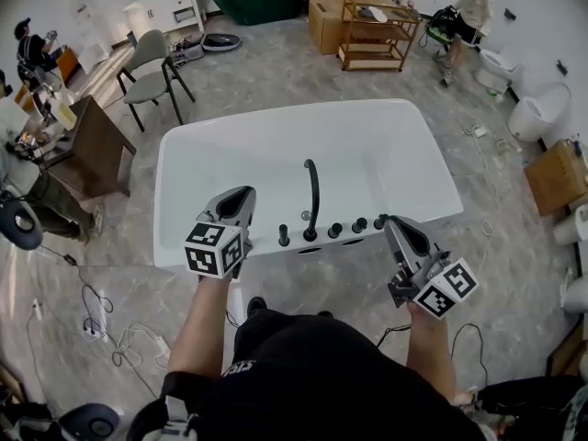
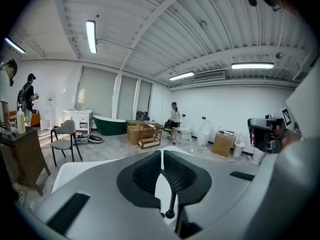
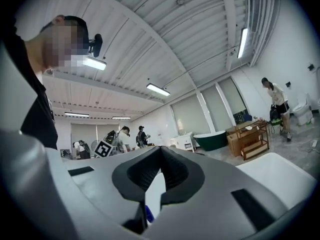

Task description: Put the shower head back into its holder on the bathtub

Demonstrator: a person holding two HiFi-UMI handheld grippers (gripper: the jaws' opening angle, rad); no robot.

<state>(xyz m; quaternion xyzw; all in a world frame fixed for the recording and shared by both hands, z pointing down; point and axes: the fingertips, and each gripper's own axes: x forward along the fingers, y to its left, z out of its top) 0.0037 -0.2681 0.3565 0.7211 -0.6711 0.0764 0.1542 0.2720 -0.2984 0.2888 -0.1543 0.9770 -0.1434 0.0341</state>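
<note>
Task looks done, I reckon: shower head [image 1: 283,235] seems to stand upright in its holder on the near rim of the bathtub [image 1: 211,154], just left of the spout [image 1: 312,191]. Left gripper [image 1: 244,196] & right gripper [image 1: 390,223] are both clenched on nothing. Tub basin has nothing in it, far as I can see.

The grey left gripper [image 1: 241,195] and right gripper [image 1: 392,223] bear black-and-white marker cubes [image 1: 217,249]; the shirt [image 1: 322,375] is black.
</note>
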